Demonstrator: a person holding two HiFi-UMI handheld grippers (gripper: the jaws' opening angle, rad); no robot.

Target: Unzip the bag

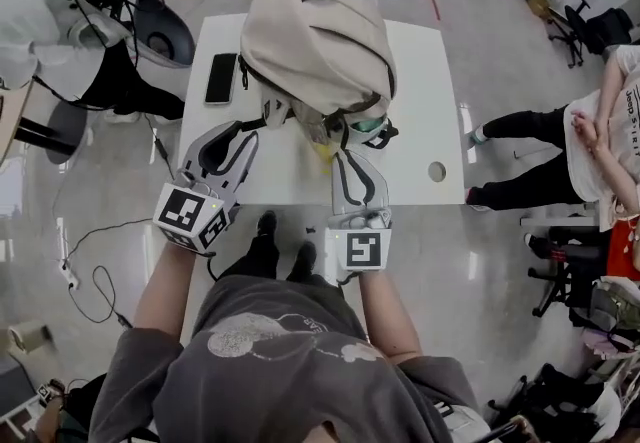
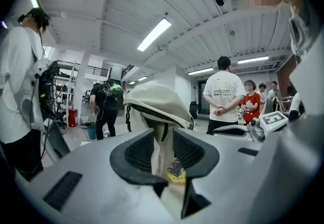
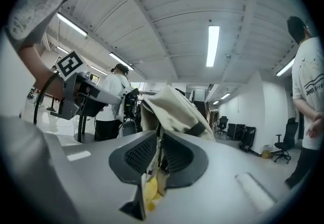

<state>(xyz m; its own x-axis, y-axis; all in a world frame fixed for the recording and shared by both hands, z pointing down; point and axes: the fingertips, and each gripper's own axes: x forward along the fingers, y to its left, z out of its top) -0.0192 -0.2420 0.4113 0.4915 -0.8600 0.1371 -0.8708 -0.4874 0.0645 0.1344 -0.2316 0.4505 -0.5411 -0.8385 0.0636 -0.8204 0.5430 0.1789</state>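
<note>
A beige backpack lies on the white table with its near end towards me. My left gripper is at the bag's near left corner. In the left gripper view its jaws stand apart with a fold of the bag's beige fabric between the pads; I see no pinch. My right gripper is at the bag's near right end. In the right gripper view its pads are close together on a thin strip that looks like the zip pull. A yellow tag hangs below.
A black phone lies on the table left of the bag. A round hole is in the table's near right corner. A person sits at the right. Office chairs and cables crowd the floor at the left.
</note>
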